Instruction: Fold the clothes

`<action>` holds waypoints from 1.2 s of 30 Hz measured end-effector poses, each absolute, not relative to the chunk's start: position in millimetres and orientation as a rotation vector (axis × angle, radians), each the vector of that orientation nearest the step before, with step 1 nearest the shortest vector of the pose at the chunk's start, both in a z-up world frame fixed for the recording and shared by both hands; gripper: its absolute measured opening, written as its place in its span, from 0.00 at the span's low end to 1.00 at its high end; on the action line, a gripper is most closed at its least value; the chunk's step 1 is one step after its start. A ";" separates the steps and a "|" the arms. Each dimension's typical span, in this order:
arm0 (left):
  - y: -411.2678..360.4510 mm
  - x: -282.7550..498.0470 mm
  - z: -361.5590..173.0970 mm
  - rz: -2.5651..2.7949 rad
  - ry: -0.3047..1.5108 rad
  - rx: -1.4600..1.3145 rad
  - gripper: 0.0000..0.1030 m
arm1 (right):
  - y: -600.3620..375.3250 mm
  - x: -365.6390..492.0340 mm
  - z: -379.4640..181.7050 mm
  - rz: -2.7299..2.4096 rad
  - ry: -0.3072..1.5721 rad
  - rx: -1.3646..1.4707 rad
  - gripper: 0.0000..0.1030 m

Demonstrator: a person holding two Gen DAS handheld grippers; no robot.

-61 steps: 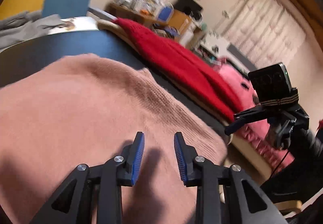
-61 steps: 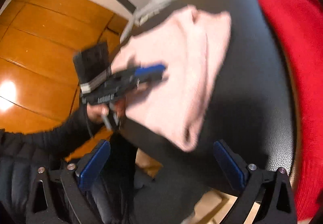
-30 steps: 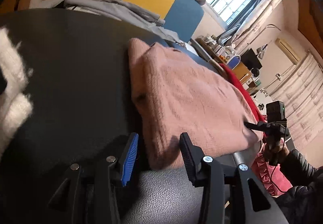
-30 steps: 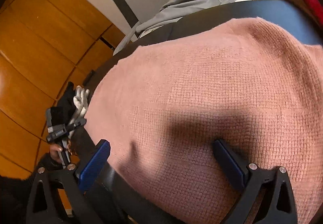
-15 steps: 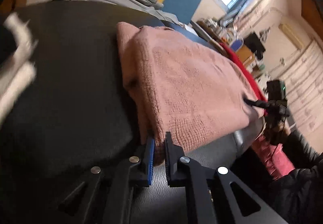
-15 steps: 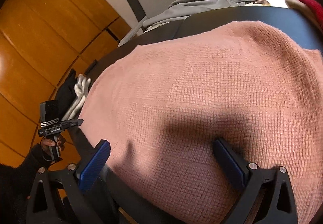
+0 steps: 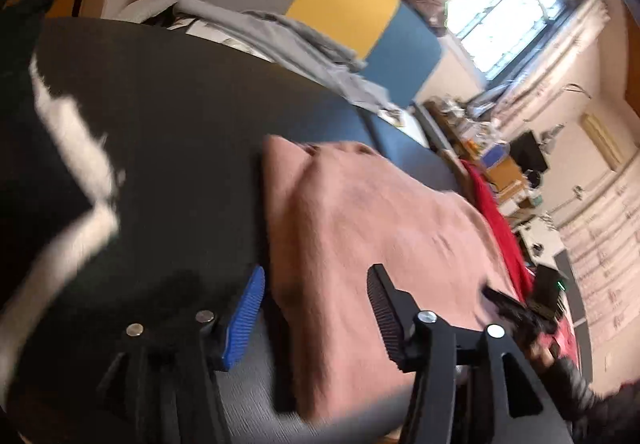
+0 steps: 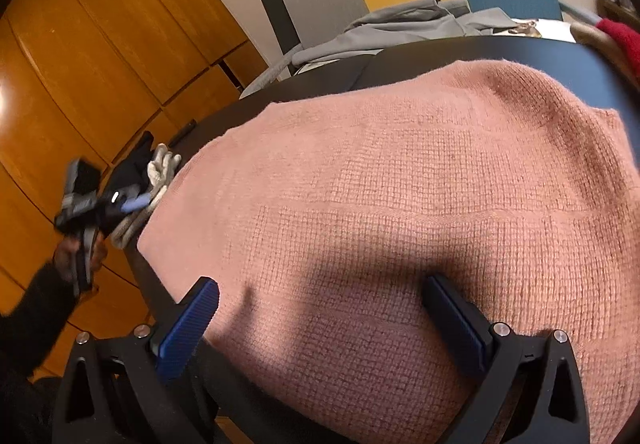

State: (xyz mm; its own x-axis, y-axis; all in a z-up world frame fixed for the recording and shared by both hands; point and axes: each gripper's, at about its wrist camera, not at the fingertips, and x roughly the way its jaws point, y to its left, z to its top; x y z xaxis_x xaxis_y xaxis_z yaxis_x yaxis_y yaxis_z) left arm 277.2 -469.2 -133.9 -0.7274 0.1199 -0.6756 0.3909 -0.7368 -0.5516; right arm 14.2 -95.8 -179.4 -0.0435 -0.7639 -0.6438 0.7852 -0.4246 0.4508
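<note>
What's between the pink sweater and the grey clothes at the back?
Only bare black tabletop between the pink sweater and the grey clothes; clearest in the left wrist view.

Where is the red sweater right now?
In the left wrist view, the red sweater lies to the right, just beyond the folded pink sweater, towards the cluttered desks.

No readable text, labels, brands or numbers in either view. The printed sheet [image 8: 532, 28] at 1 o'clock in the right wrist view shows only a blurred picture; any lettering on it is too small to make out.
</note>
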 end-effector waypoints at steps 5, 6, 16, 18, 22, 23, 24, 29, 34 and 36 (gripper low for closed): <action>-488.0 239.0 -159.5 -2.501 1.104 1.213 0.70 | -95.2 16.0 -180.0 -1.727 0.033 1.020 1.00; -489.3 232.4 -164.4 -2.490 1.097 1.239 0.70 | -95.0 16.2 -180.0 -1.727 0.033 1.017 1.00; -489.0 191.0 -166.2 -2.528 0.993 1.313 0.72 | -88.9 22.4 -182.5 -1.736 0.030 0.959 1.00; -487.0 190.1 -165.3 -2.523 0.972 1.330 0.66 | -88.0 22.3 -182.2 -1.735 0.027 0.956 1.00; -477.0 184.3 -166.0 -2.518 0.965 1.368 0.24 | -89.9 21.6 -180.2 -1.725 0.053 0.971 1.00; -476.1 184.2 -165.6 -2.518 0.966 1.357 0.23 | -91.0 21.2 -179.3 -1.720 0.066 0.981 1.00; -478.2 185.6 -166.3 -2.512 0.999 1.336 0.20 | -92.2 20.3 -178.1 -1.714 0.077 0.993 1.00; -492.2 193.1 -163.1 -2.477 1.121 1.220 0.16 | -91.2 16.8 -151.8 -1.682 0.231 0.993 0.97; -501.6 191.9 -147.4 -2.485 1.139 1.159 0.15 | -85.8 -10.9 -140.2 -1.647 0.357 1.003 0.89; -504.0 189.5 -142.4 -2.481 1.120 1.162 0.15 | -83.4 -23.3 -136.8 -1.632 0.403 1.009 0.88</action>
